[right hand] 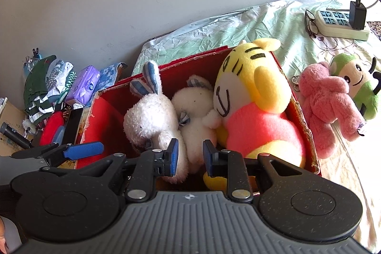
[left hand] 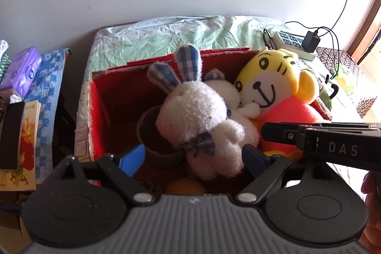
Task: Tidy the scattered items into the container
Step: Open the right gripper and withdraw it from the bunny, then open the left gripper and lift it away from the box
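While the bed (right hand: 273, 23) with its green leaf-print sheet carries everything, the red box (right hand: 302, 111) sits on it and already holds three soft toys: the yellow tiger (right hand: 257, 97) leaning at the right wall, and the two white rabbits (right hand: 152, 118) lying side by side at its left. Two items are not yet tidied, the pink plush (right hand: 326, 101) and the green plush (right hand: 357, 85), which lie touching each other on the sheet just beside the box. The left tool (left hand: 190, 157) hangs over the box with its jaws spread wide and nothing between the pads. The right tool (right hand: 190, 155) has its jaws narrow but not pressed together, and it holds nothing. I judge one placing is finished; next, the right tool should open wider and go to the pink plush.
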Tool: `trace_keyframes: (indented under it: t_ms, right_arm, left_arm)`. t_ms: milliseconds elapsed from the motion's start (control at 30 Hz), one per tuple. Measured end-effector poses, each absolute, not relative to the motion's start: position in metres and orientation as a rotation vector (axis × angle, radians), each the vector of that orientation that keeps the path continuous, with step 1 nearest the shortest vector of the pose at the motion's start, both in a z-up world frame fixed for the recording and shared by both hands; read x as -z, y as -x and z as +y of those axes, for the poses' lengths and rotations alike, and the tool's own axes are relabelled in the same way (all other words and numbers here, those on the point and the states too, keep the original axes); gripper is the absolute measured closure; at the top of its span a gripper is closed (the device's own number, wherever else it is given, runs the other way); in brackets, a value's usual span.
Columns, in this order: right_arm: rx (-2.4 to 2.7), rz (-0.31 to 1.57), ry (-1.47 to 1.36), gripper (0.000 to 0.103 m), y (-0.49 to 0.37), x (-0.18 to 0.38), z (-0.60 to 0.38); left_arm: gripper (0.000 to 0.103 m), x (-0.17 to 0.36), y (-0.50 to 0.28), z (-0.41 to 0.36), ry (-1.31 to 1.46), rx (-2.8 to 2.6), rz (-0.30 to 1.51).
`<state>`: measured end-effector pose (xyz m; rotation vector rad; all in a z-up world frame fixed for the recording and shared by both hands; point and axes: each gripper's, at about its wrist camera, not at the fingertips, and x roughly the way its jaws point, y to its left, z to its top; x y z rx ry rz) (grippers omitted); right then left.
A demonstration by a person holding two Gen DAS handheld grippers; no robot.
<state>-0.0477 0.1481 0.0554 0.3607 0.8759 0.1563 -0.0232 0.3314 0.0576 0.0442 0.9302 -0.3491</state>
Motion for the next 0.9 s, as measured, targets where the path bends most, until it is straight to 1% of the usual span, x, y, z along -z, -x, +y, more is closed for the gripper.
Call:
trace_keyframes:
  t_ms: [533,767,900]
  right_arm:
    - [-0.308,0.843,-0.364,0.077,0.049,-0.062,0.131]
    - [-0.412,0.848,-0.328,0.077,0.049,-0.066,0.107]
    - [-0.447,0.844,-0.311,0.074,0.045,-0.069,0.093]
  left_arm:
    - [0.014,-0.071,0.046,0.319,-0.050,0.248,0.890]
    - [0.014,-0.075,0.055,0.300,-0.043,0.034,0.916]
    - [0.014,-0.077,0.062,0.285,-0.040,-0.060,0.914]
